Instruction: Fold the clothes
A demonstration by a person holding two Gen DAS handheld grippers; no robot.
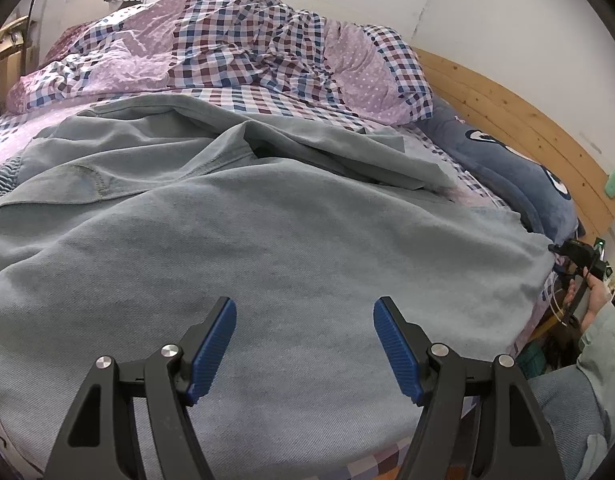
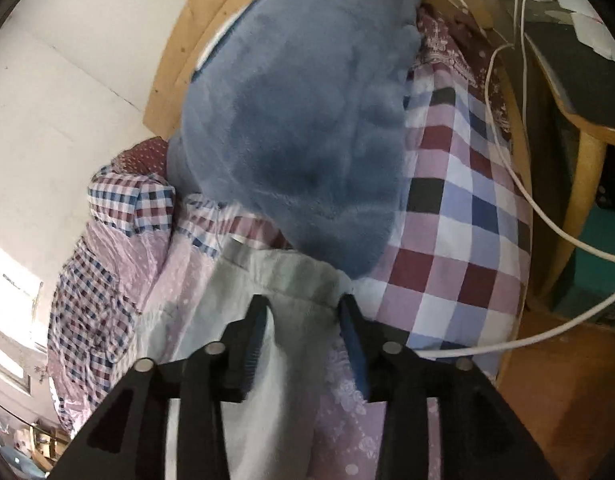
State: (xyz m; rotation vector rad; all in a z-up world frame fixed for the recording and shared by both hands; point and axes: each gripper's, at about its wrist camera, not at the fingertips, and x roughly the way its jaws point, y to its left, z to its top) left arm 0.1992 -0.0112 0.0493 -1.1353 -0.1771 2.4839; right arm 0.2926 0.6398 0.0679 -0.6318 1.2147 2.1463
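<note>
Nearest you, your left tool [image 1: 305, 344] hangs released over the near part of the grey-blue garment [image 1: 267, 232], both blue pads wide apart and clear of the cloth. The garment lies spread across the bed [image 1: 391, 464], covering most of its near half, with its far part rumpled and one layer lapped loosely over another. No neat fold shows, so by my reading you are early in the task: the smoothing and nearly all the folding remain.

At the garment's right edge, your right tool [image 2: 303, 320] has its jaws partly apart with the hem [image 2: 307, 284] lying between them. The pads do not look pressed on it, though that view is blurred.

Beyond, the blue plush pillow [image 2: 299, 128] rests against the wooden headboard [image 1: 507, 112], and the checked quilt [image 1: 235, 44] is heaped at the far side.
</note>
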